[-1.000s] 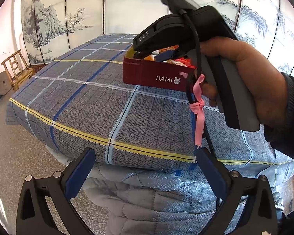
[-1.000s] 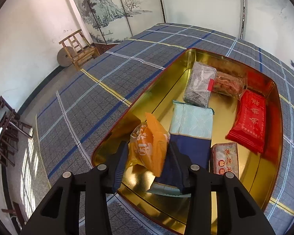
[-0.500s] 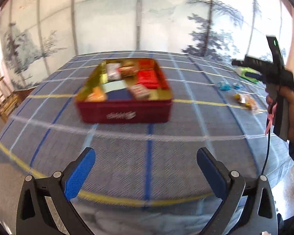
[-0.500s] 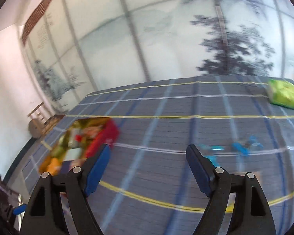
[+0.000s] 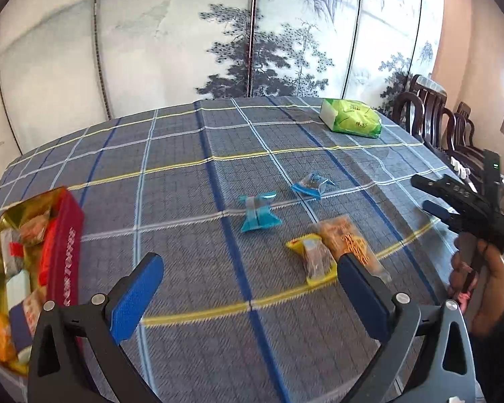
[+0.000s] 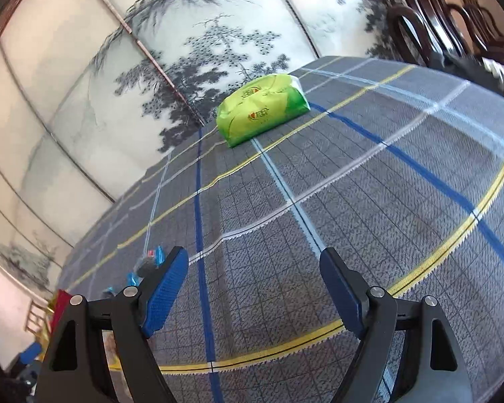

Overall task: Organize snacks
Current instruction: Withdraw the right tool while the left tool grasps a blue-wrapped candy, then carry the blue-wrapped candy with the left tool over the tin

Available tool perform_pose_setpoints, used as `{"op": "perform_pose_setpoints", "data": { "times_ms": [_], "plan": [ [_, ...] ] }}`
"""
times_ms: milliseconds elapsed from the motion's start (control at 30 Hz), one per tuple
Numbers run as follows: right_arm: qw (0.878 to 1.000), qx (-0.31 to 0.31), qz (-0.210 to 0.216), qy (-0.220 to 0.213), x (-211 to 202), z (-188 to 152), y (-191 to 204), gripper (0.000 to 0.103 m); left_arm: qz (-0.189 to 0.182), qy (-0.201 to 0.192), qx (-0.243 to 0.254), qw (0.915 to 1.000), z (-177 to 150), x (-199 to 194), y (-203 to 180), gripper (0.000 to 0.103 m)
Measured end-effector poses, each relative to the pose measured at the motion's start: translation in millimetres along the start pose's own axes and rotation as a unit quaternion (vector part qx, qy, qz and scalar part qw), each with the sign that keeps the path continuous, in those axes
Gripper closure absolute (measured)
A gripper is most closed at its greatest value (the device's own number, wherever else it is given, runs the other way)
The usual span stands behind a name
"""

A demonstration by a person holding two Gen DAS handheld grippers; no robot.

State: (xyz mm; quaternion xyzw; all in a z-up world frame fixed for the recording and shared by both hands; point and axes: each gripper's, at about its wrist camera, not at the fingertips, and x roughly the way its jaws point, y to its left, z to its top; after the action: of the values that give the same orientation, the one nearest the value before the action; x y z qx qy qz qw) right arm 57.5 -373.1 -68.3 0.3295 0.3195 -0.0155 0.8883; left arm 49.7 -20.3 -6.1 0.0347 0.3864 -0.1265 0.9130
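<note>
A red tin (image 5: 65, 252) with a gold inside holds several snack packs at the left edge of the left wrist view. Loose on the checked cloth lie two blue-wrapped snacks (image 5: 258, 213) (image 5: 310, 184), a yellow pack (image 5: 314, 258) and an orange-printed clear pack (image 5: 347, 240). A green pack (image 5: 351, 119) rests at the far side. My left gripper (image 5: 248, 268) is open above the cloth, its right finger over the yellow and orange packs. My right gripper (image 5: 426, 194), held by a hand, hovers at the right. In its own view the right gripper (image 6: 253, 258) is open and empty, facing the green pack (image 6: 262, 110).
A blue-grey checked cloth (image 5: 184, 168) covers the table. A painted folding screen (image 5: 252, 33) stands behind it. Dark wooden chairs (image 5: 430, 110) line the right side. The tin's corner (image 6: 60, 302) and blue snacks (image 6: 151, 258) show at the right wrist view's lower left.
The right gripper let go of the orange packet in the tin, opened, and swung right across the table. The left gripper swung right too, from the tin toward the loose snacks.
</note>
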Motion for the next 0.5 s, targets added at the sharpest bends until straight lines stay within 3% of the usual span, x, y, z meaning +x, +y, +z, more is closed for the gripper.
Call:
{"op": "perform_pose_setpoints", "data": {
  "times_ms": [100,200,267,333,400,433,500],
  "plan": [
    [1.0,0.021,0.011,-0.02,-6,0,-10,0.019,0.005,0.026,-0.001,0.9997,21,44,-11,0.005],
    [1.0,0.008,0.017,-0.003,2,1,-6,0.018,0.007,0.044,0.002,0.999,31,80,-12,0.013],
    [1.0,0.004,0.023,0.002,3,1,-4,0.018,0.004,0.069,-0.016,0.9975,32,100,-9,0.045],
    [1.0,0.005,0.029,0.001,0,-2,-5,0.018,-0.002,0.076,-0.037,0.9964,33,107,-7,0.052],
    [0.999,0.004,0.033,-0.003,-2,-3,-5,0.018,0.011,0.076,-0.02,0.9968,33,110,-12,0.065],
    [0.999,0.004,0.034,-0.004,-2,-4,-5,0.018,0.016,0.074,-0.01,0.9971,33,111,-14,0.077],
    [0.999,0.004,0.037,-0.004,-2,-4,-5,0.018,0.017,0.074,0.001,0.9971,33,112,-17,0.079]
  ]
}}
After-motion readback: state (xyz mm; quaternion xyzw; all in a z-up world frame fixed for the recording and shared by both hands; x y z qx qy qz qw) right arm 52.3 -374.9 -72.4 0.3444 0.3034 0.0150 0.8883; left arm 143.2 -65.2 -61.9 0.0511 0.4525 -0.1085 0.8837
